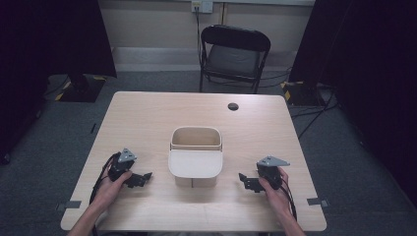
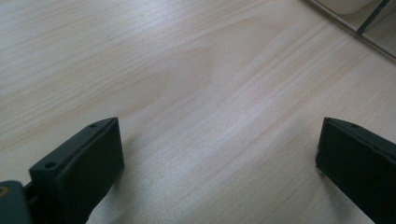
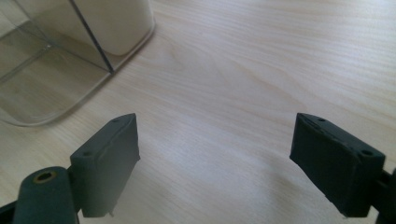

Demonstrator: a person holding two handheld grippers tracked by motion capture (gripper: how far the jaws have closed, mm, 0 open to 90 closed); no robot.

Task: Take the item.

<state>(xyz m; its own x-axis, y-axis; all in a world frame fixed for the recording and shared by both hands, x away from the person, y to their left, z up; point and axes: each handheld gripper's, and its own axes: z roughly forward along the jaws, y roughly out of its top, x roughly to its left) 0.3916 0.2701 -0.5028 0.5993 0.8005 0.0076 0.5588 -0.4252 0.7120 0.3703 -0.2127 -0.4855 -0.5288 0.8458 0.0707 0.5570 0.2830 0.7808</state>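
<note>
Centrally in the high view, the lidded bin looks light, rigid, slick plastic; grip its side walls. Left gripper and right gripper rest spread, empty.

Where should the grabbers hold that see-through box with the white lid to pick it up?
Probably by its two side walls, one gripper from each side. The clear box stands upright between the left gripper and right gripper, both open and pointing inward, and its sides look straight and bare.

A cream lidded bin stands upright mid-table, lid tilted open.
</note>
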